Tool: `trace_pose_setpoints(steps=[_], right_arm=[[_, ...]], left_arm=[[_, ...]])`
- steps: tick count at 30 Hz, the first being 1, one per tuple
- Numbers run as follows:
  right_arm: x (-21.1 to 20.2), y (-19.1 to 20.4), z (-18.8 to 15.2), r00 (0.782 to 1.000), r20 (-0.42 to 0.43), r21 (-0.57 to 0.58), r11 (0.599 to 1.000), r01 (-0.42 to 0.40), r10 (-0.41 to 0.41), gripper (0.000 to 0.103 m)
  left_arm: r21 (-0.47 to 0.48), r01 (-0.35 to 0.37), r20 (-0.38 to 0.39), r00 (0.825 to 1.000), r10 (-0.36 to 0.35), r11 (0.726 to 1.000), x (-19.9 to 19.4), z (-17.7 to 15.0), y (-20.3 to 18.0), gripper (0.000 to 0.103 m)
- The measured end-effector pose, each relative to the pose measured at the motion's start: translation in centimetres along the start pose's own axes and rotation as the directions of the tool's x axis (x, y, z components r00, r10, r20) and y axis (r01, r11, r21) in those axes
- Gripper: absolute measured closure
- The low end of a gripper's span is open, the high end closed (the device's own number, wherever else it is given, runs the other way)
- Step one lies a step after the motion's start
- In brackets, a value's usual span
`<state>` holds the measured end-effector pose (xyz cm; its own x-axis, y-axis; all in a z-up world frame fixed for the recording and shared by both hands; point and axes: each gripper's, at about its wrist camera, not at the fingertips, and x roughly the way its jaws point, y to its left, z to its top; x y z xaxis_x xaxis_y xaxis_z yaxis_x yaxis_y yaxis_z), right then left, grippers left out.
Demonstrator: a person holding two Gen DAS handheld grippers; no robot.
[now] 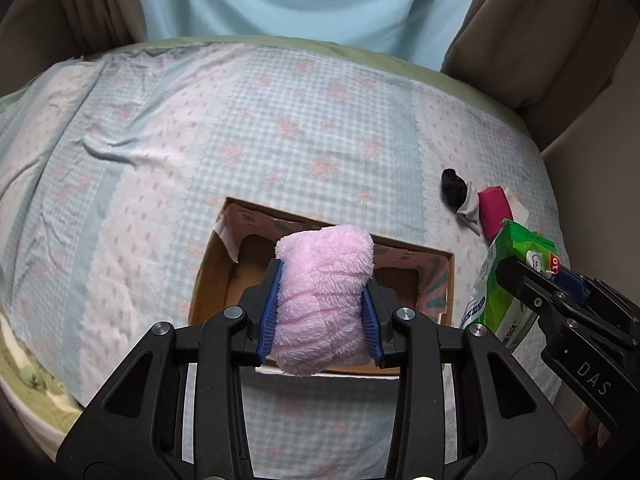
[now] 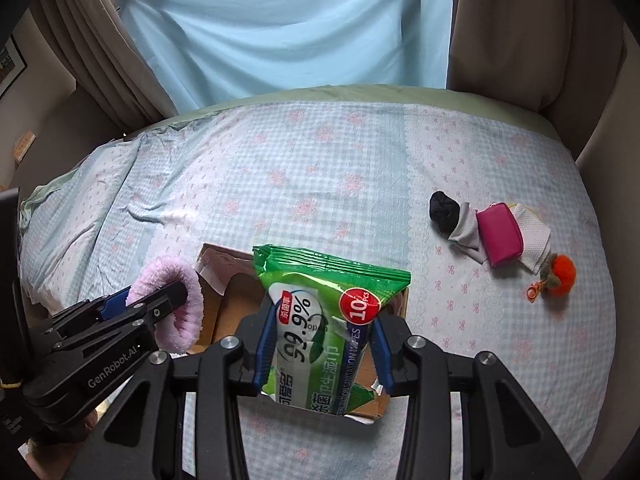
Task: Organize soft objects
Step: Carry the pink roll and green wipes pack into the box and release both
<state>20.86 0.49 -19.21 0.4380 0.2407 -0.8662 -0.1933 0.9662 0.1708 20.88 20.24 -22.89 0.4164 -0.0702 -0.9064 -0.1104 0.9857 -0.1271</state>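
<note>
My left gripper (image 1: 320,316) is shut on a fluffy pink cloth (image 1: 324,296) and holds it over an open cardboard box (image 1: 212,280) on the bed. The cloth also shows in the right wrist view (image 2: 180,304), with the left gripper (image 2: 160,300) at the box's left end. My right gripper (image 2: 322,348) is shut on a green wet-wipes pack (image 2: 324,320) above the box (image 2: 224,308). In the left wrist view the pack (image 1: 504,280) and right gripper (image 1: 560,276) sit right of the box.
On the checked bedsheet (image 2: 320,184) to the right lie a black-and-grey sock (image 2: 456,220), a magenta pouch (image 2: 500,236), a white cloth (image 2: 534,236) and an orange pompom keychain (image 2: 560,272). Curtains (image 2: 280,28) hang behind the bed.
</note>
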Motion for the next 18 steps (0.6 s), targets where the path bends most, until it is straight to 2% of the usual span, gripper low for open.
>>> trace_pose_setpoints(steps=[3,9,18], right_arm=[[2.5,1.6,-0.1,0.999,-0.050,0.057,0.998,0.004,-0.002,0.065],[7.9,2.9,-0.2,0.988,-0.155,0.178,0.984,0.025,0.003,0.065],[16.5,1.3,-1.0,0.954,-0.300,0.253,0.965,0.076,0.004,0.065]], left_arm=[[0.036,0.004,-0.047,0.999,-0.002,0.999,2.6,0.8,1.9,0.071],[0.100,0.034,-0.123,0.992,-0.022,0.994,7.9,1.9,3.3,0.071],[0.192,0.051,-0.256,0.967,0.000,0.980,15.9,1.2,1.9,0.071]])
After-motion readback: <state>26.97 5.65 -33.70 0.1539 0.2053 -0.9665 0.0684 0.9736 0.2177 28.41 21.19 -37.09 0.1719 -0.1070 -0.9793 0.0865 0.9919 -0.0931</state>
